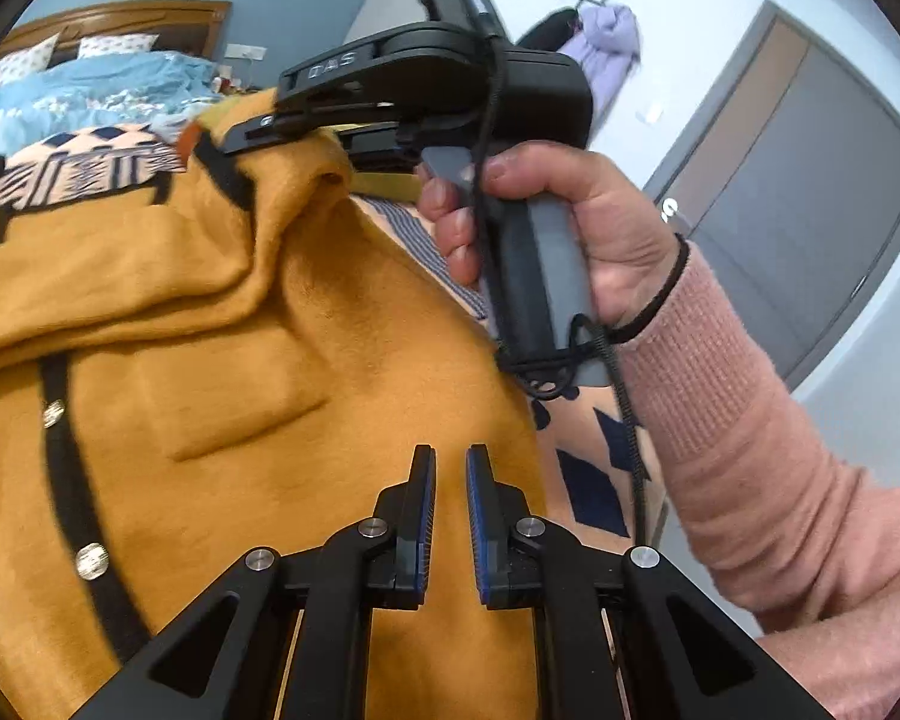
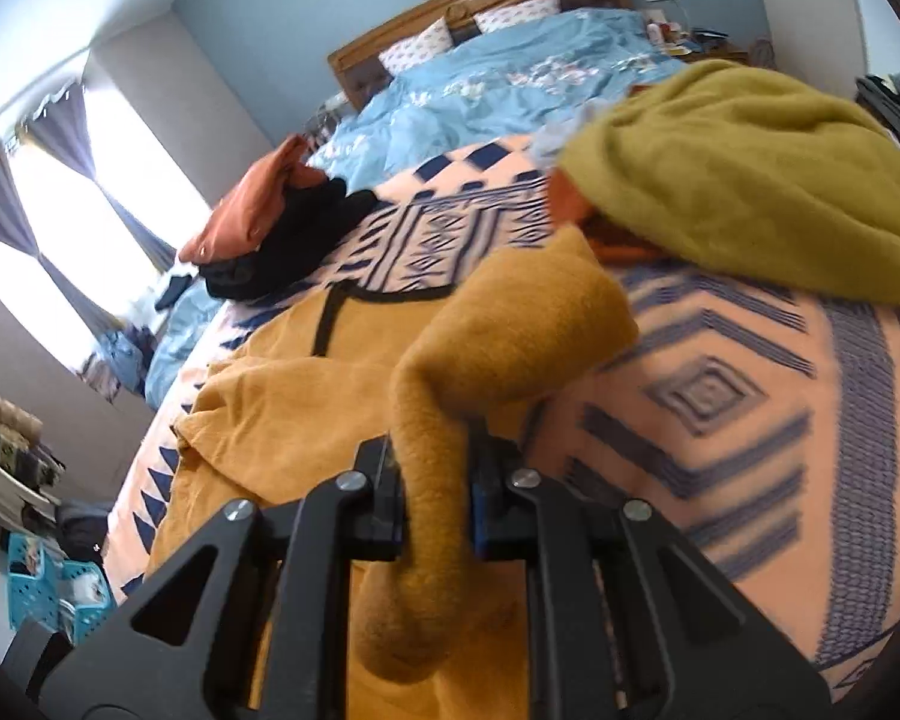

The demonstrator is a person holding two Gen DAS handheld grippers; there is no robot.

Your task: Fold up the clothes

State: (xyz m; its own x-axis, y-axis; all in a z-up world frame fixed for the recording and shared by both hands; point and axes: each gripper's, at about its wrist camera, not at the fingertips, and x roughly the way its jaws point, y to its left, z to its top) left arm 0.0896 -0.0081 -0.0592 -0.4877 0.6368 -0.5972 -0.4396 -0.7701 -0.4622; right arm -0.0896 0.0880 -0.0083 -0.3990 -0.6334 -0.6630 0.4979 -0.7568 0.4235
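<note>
A mustard cardigan (image 1: 222,276) with black trim, shiny buttons (image 1: 92,561) and a patch pocket lies on the patterned bed blanket (image 2: 720,390). My left gripper (image 1: 450,453) is low near the cardigan's right edge. Its jaws are nearly together, with mustard fabric showing in the thin gap. In the same view a hand in a pink sleeve (image 1: 750,420) holds my right gripper (image 1: 270,132), which is shut on a raised fold of the cardigan. In the right wrist view a thick roll of the cardigan (image 2: 450,396) runs between the right gripper's (image 2: 435,462) jaws and hides its fingertips.
An olive-green garment (image 2: 720,180) lies on the bed to the far right. A pile of orange and black clothes (image 2: 258,228) sits at the left, with a blue duvet (image 2: 510,78) and pillows behind. A blue basket (image 2: 42,588) is on the floor. A grey door (image 1: 810,210) is at the right.
</note>
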